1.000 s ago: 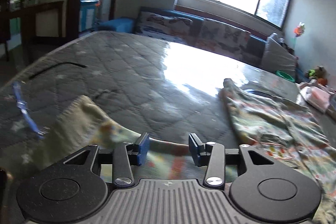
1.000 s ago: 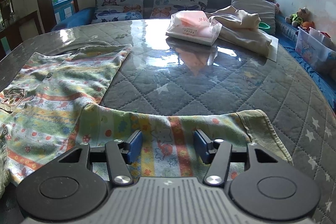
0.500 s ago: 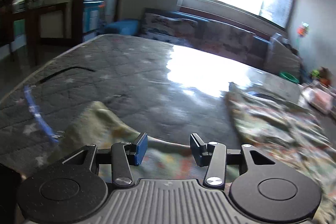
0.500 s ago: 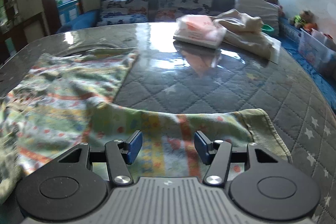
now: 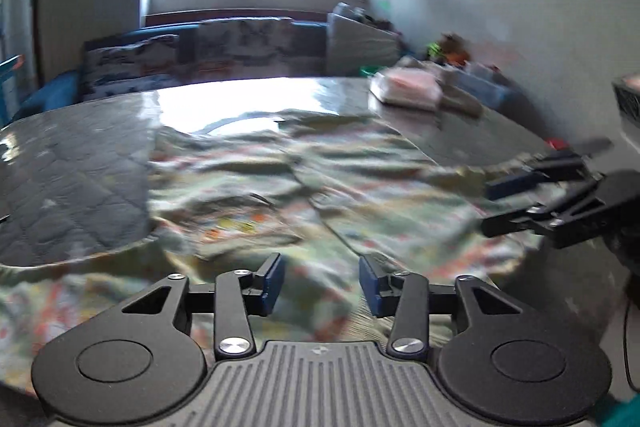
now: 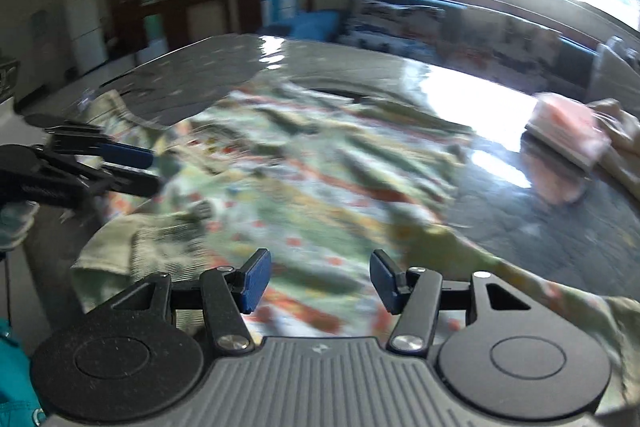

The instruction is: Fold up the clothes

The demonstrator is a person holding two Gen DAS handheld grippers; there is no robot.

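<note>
- My left gripper [image 5: 320,281] is closing over the patterned garment [image 5: 304,187], nothing pinched; right gripper [image 6: 320,281] released.
- Next: pinch the near hem at lower frame and fold.

Two hand-held grippers are counted: the left hand-held gripper [image 5: 320,281] and the right hand-held gripper [image 6: 320,279], each with two blue-padded fingers. One patterned garment [image 5: 280,195] is seen spread on one quilted desk [image 5: 72,187]. One pink packet in clear wrap [image 6: 568,127] is counted beside one beige cloth [image 6: 624,131]; the blurred items farther back cannot be counted.
</note>
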